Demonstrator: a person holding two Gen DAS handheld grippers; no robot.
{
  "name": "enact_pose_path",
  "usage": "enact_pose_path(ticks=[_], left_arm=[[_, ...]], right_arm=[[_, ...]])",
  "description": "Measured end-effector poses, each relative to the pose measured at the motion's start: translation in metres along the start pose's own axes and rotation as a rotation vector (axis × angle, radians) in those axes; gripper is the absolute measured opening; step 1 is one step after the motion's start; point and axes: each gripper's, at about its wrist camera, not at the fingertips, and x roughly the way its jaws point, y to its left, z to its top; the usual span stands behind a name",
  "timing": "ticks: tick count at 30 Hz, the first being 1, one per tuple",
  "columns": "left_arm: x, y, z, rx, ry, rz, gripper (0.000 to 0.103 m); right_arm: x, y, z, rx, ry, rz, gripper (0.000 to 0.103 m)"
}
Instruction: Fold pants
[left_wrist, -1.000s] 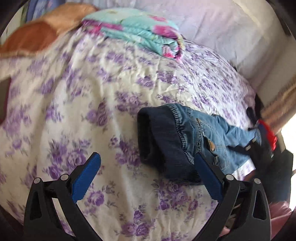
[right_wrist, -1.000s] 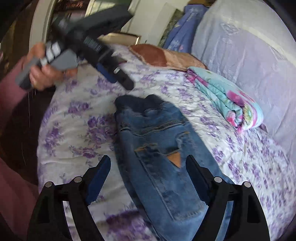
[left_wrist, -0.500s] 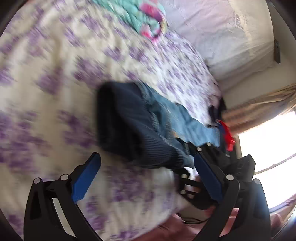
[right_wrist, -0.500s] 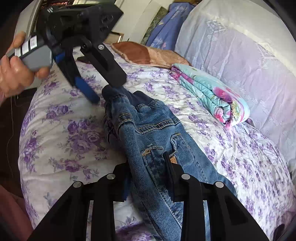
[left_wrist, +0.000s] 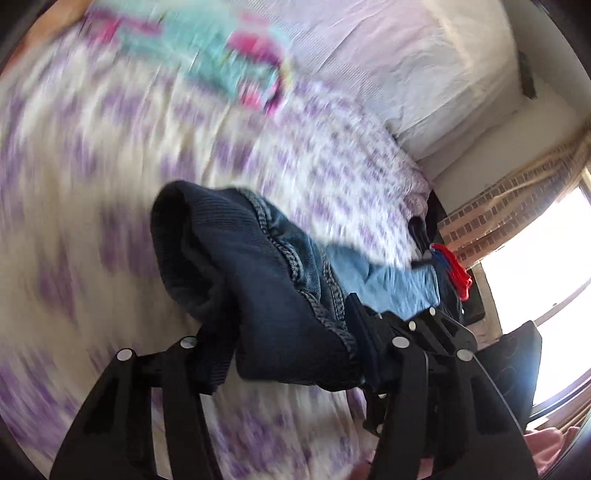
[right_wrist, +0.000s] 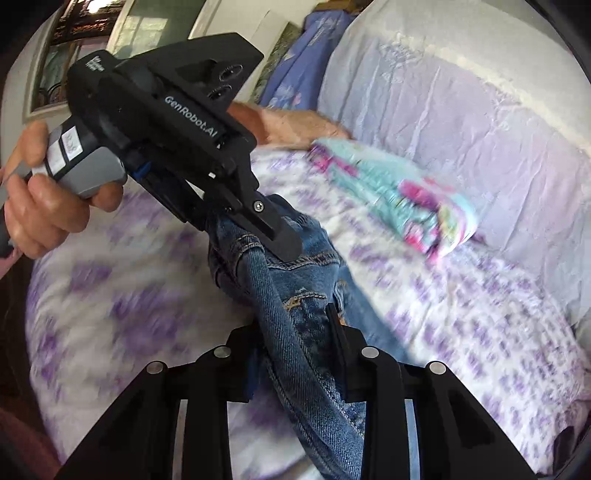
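Observation:
The blue denim pants (left_wrist: 266, 280) have a dark ribbed waistband and hang lifted above the bed. My left gripper (left_wrist: 291, 354) is shut on the waistband end. The right wrist view shows the pants (right_wrist: 295, 295) stretched between both grippers. My right gripper (right_wrist: 295, 354) is shut on the denim along the side seam. The left gripper (right_wrist: 258, 221) clamps the waistband at the far end, held by a hand (right_wrist: 40, 199). The background is motion-blurred.
The bed has a white sheet with purple flowers (right_wrist: 480, 332). A folded teal and pink blanket (right_wrist: 399, 192) lies near the lilac pillows (right_wrist: 461, 96). A brown cushion (right_wrist: 295, 125) sits at the head. A bright window (left_wrist: 535, 288) and a curtain stand beyond the bed's end.
Both grippers were open over the flat pants; the right shut first, then the left shut on the waistband. The pants are now lifted off the sheet.

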Motion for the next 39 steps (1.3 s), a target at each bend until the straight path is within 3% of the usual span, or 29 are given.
enact_pose_path(ticks=[4,7,9,10,11,13,15,17,18,19,21,23,25,27,30,31,33,35,37,38,39], left_arm=[[-0.017,0.003,0.04,0.09,-0.111,0.06,0.053],[-0.013,0.034,0.048,0.036,-0.105,0.111,0.053],[0.002,0.07,0.037,-0.054,-0.045,0.134,0.053],[0.011,0.088,0.028,-0.098,-0.011,0.145,0.053],[0.017,0.101,0.02,-0.126,0.005,0.159,0.052],[0.007,0.103,0.014,-0.127,-0.039,0.117,0.053],[-0.005,0.089,0.015,-0.073,-0.074,0.188,0.057],[-0.016,0.067,0.016,0.018,-0.128,0.35,0.059],[-0.022,0.051,0.016,0.076,-0.163,0.424,0.059],[-0.027,0.036,0.017,0.124,-0.185,0.451,0.06],[-0.036,0.014,0.019,0.178,-0.221,0.424,0.067],[-0.035,-0.014,0.02,0.229,-0.244,0.351,0.08],[-0.008,-0.038,0.024,0.281,-0.179,0.261,0.082],[0.027,-0.046,0.026,0.312,-0.111,0.257,0.082],[0.083,-0.027,0.03,0.284,0.029,0.327,0.082],[0.096,-0.011,0.028,0.25,0.069,0.325,0.081],[0.093,-0.002,0.022,0.274,0.058,0.299,0.081],[0.087,-0.003,0.019,0.283,0.065,0.314,0.078],[0.082,0.001,0.016,0.28,0.056,0.3,0.075],[0.082,0.002,0.015,0.278,0.052,0.298,0.075],[0.083,0.001,0.014,0.277,0.049,0.298,0.075]], right_arm=[[0.028,-0.004,0.03,0.035,-0.031,-0.04,0.031],[0.061,0.008,0.034,0.033,0.034,0.002,0.032],[0.082,0.016,0.025,0.069,0.11,0.11,0.055],[0.088,0.018,0.02,0.087,0.135,0.158,0.061],[0.088,0.02,0.016,0.092,0.145,0.178,0.065],[0.074,0.017,0.018,0.083,0.112,0.168,0.065],[0.047,0.001,0.023,0.144,0.03,0.178,0.076],[0.018,-0.025,0.02,0.255,-0.062,0.171,0.084],[0.009,-0.036,0.016,0.302,-0.086,0.163,0.085],[0.001,-0.048,0.011,0.352,-0.103,0.153,0.085],[-0.01,-0.075,-0.005,0.468,-0.097,0.145,0.085],[-0.004,-0.105,-0.026,0.618,-0.081,0.173,0.085],[0.014,-0.128,-0.043,0.739,-0.041,0.219,0.085],[0.033,-0.142,-0.062,0.837,0.012,0.262,0.085],[0.051,-0.154,-0.087,0.863,0.153,0.158,0.081],[0.049,-0.161,-0.097,0.886,0.158,0.169,0.081],[0.033,-0.18,-0.117,0.928,0.169,0.149,0.078],[0.012,-0.204,-0.14,0.933,0.189,0.048,0.076],[-0.017,-0.234,-0.174,0.989,0.192,0.029,0.058],[-0.029,-0.247,-0.19,1.034,0.199,0.03,0.036],[-0.046,-0.264,-0.21,1.096,0.209,0.003,0.022]])
